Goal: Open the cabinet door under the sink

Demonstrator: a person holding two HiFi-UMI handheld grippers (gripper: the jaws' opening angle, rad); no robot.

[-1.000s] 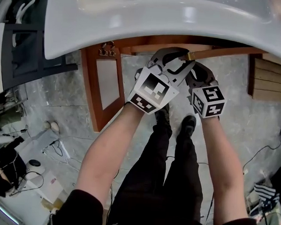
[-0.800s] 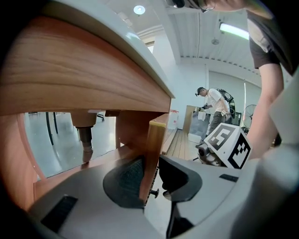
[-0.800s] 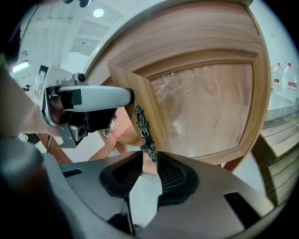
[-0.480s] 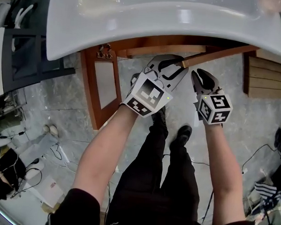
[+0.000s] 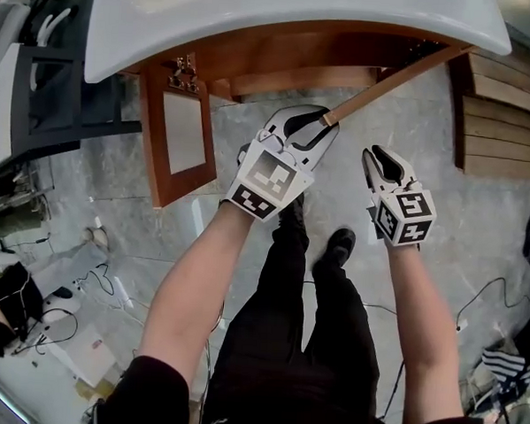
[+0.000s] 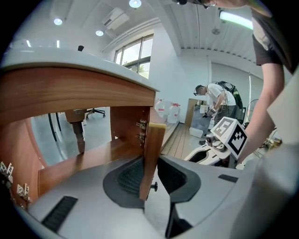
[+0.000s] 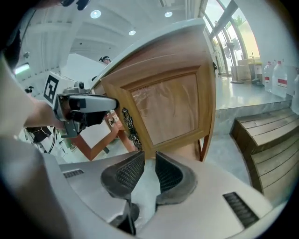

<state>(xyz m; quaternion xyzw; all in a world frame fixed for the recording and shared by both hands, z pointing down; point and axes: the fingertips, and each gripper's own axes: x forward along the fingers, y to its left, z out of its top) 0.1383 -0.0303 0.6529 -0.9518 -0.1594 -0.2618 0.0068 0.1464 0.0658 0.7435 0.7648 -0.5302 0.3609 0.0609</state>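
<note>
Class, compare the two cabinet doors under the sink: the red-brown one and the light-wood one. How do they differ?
The red-brown door frames a white panel; the light-wood door has a wood panel. The light-wood door shows an ornate dark handle; the red-brown door shows none. Both stand open, hinged at opposite sides of the cabinet.

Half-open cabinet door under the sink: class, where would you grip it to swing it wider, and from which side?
Probably grip the half-open cabinet door at its free vertical edge, beside the small knob, coming edge-on from the side opposite the hinges. The panel is thin and flat, so jaws straddle it.
</note>
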